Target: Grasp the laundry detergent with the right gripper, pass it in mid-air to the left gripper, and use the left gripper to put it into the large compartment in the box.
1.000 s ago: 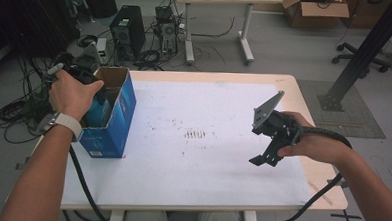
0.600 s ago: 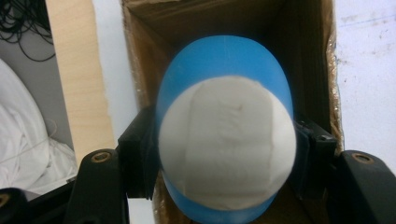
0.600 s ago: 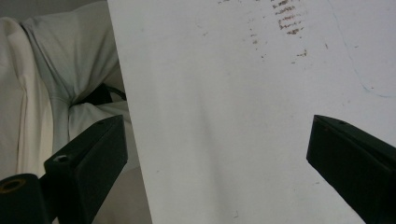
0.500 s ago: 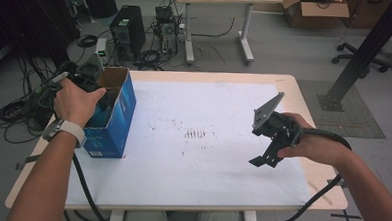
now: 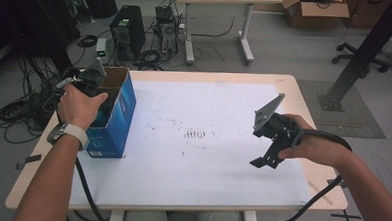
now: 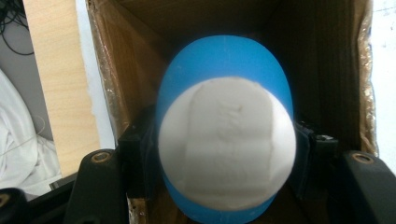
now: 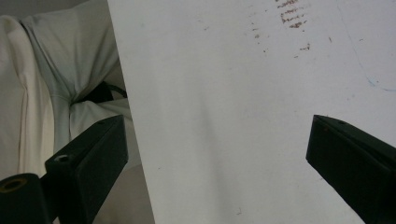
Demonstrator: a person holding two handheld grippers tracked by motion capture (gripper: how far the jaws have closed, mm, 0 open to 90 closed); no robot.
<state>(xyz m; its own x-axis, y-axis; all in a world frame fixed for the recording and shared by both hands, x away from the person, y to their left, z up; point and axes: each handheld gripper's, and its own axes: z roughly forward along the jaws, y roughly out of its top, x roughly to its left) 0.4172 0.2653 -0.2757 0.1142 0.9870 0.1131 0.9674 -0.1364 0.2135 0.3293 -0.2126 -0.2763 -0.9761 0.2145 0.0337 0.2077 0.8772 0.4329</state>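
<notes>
My left gripper is shut on a blue egg-shaped object with a white end, its jaws pressing on both sides. It hangs inside an open cardboard box. In the high view this box is blue outside and stands at the table's left edge, and the left hand holding the gripper reaches down into its opening. My right gripper hovers over the right side of the white sheet. Its jaws stand wide apart with nothing between them.
The white sheet covers most of the wooden table and has dark scuff marks at its middle. Behind the table are a computer tower, cable tangles, another desk and a black post.
The left hand has sunk a little deeper into the box with the blue object in its grip. The right hand has stayed in place.
</notes>
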